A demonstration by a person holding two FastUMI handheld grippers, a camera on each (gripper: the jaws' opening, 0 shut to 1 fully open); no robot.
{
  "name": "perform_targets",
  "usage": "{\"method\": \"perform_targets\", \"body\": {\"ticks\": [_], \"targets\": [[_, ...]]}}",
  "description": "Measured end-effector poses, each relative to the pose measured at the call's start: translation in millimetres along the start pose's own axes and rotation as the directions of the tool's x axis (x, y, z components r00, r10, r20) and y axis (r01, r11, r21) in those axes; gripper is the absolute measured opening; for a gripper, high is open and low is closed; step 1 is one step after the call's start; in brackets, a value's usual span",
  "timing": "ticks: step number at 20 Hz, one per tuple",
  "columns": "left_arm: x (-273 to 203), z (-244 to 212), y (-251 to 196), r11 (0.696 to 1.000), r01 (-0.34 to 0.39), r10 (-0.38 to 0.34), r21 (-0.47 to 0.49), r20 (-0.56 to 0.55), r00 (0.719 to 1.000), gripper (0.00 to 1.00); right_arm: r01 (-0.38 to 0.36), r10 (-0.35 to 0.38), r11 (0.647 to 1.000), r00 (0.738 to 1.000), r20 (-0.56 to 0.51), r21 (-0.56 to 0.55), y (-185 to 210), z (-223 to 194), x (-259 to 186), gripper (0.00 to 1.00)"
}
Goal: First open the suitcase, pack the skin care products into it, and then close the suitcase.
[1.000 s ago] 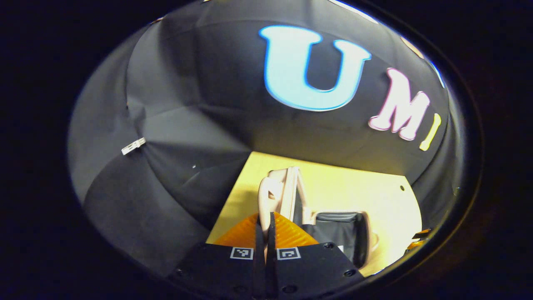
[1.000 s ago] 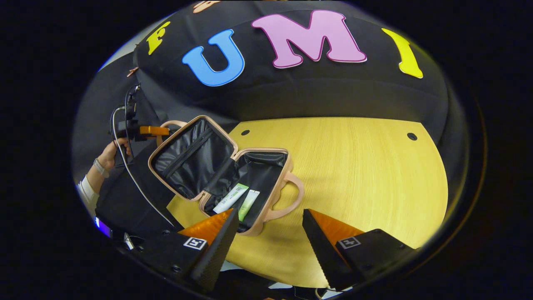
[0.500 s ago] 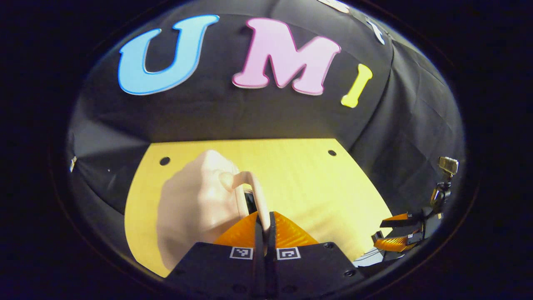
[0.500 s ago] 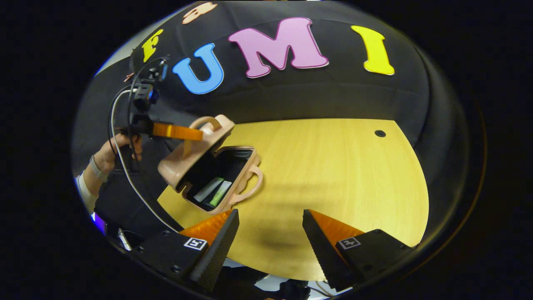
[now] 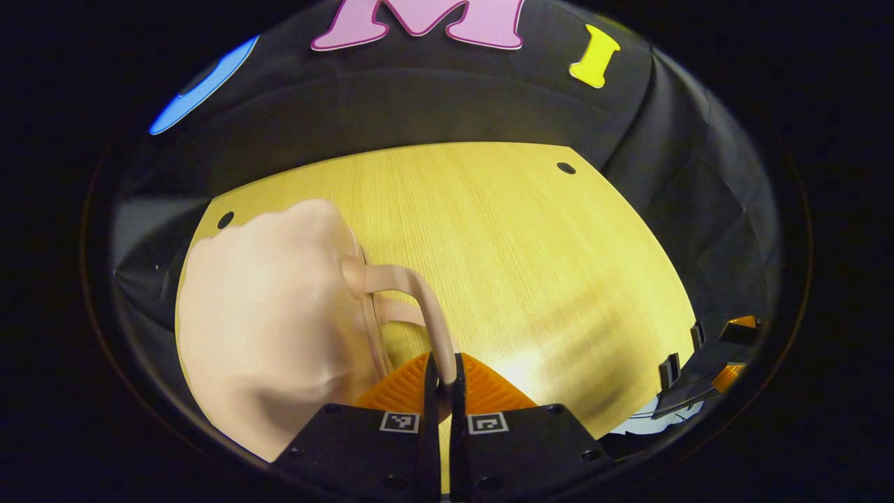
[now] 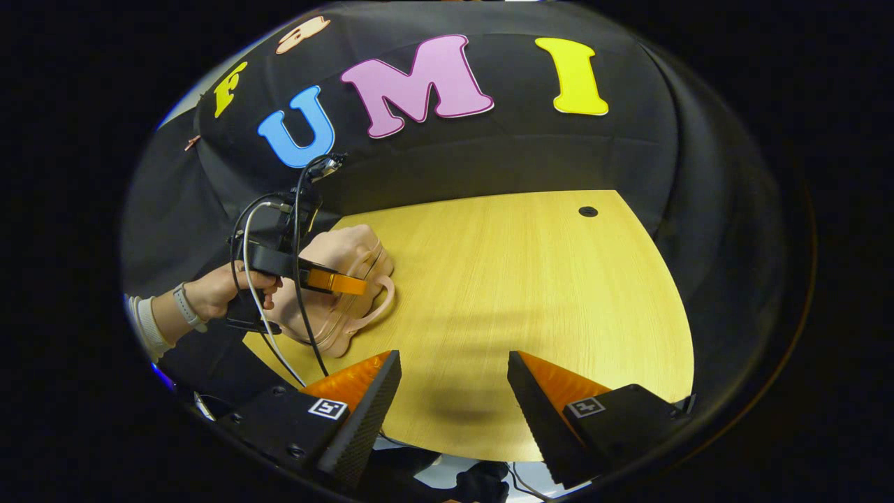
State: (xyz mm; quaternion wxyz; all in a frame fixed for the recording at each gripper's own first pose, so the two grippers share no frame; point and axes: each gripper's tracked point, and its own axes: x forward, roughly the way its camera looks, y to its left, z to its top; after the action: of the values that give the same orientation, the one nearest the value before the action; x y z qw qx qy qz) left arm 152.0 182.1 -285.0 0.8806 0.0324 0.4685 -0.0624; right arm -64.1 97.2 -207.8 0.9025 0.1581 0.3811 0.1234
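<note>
Left tool point(image 5: 441, 374) clenched on upper handle point(image 5: 412, 293) of pink suitcase point(image 5: 265, 328), fingers pressed together around it. Seen from right gripper view, same tool point(image 6: 349, 285) held level over closed suitcase point(image 6: 342, 279), gripped by a hand point(image 6: 223, 290) with bent wrist, watch band point(image 6: 183, 306) and pale sleeve point(image 6: 147, 327) behind. Suitcase lying shut near left edge of bench point(image 6: 531, 300), lid down on base, handles pointing toward bench middle. Right tool point(image 6: 454, 391) released, fingers wide apart, hovering above bare bench near front edge, well apart from suitcase.
</note>
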Motion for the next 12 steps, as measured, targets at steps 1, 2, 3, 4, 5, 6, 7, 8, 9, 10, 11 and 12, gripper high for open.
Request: {"method": "perform_targets", "body": {"ticks": [1, 2, 3, 4, 5, 6, 7, 8, 9, 10, 11, 12], "targets": [[-3, 2, -1, 1.000, -0.022, 0.022, -0.003, 0.004, 1.000, 0.12, 0.003, -0.003, 1.000, 1.000, 0.002, 0.004, 0, 2, 2, 0.97], [-8, 6, 1, 0.999, -0.040, 0.040, -0.002, 0.019, 0.999, 0.12, 0.004, -0.004, 1.000, 1.000, 0.008, 0.006, 1, 5, 5, 0.97], [-15, 10, -1, 0.999, -0.045, 0.044, 0.010, 0.042, 0.998, 0.13, 0.001, -0.001, 1.000, 1.000, 0.019, 0.006, 4, 10, 7, 0.98], [-23, 14, -6, 0.999, -0.027, 0.025, 0.028, 0.070, 0.997, 0.19, -0.002, 0.002, 1.000, 1.000, 0.030, 0.000, 7, 16, 8, 0.97], [-34, 18, -16, 0.999, 0.000, -0.004, 0.042, 0.104, 0.995, 0.17, -0.004, 0.005, 1.000, 0.999, 0.042, -0.009, 11, 22, 10, 0.98], [-49, 26, -21, 0.998, 0.009, -0.018, 0.058, 0.141, 0.990, 0.24, -0.007, 0.008, 1.000, 0.999, 0.052, -0.020, 14, 29, 11, 0.98], [-64, 31, -22, 0.997, 0.002, -0.015, 0.072, 0.181, 0.983, 0.34, -0.014, 0.015, 1.000, 0.998, 0.064, -0.028, 18, 36, 13, 0.98], [-79, 36, -27, 0.996, -0.002, -0.018, 0.089, 0.220, 0.975, 0.46, -0.022, 0.024, 0.999, 0.997, 0.074, -0.035, 24, 44, 15, 0.97], [-96, 43, -31, 0.995, -0.009, -0.017, 0.096, 0.269, 0.963, 0.63, -0.025, 0.029, 0.999, 0.995, 0.096, -0.043, 27, 54, 14, 0.97], [-112, 53, -37, 0.995, -0.007, -0.024, 0.096, 0.320, 0.947, 0.67, -0.024, 0.031, 0.998, 0.992, 0.124, -0.056, 30, 67, 13, 0.97], [-131, 60, -43, 0.996, -0.008, -0.027, 0.092, 0.372, 0.928, 0.76, -0.016, 0.027, 0.997, 0.987, 0.160, -0.074, 32, 79, 10, 0.97], [-148, 68, -47, 0.996, -0.013, -0.025, 0.085, 0.427, 0.904, 0.78, -0.001, 0.020, 0.996, 0.979, 0.201, -0.094, 33, 95, 6, 0.98]]}}
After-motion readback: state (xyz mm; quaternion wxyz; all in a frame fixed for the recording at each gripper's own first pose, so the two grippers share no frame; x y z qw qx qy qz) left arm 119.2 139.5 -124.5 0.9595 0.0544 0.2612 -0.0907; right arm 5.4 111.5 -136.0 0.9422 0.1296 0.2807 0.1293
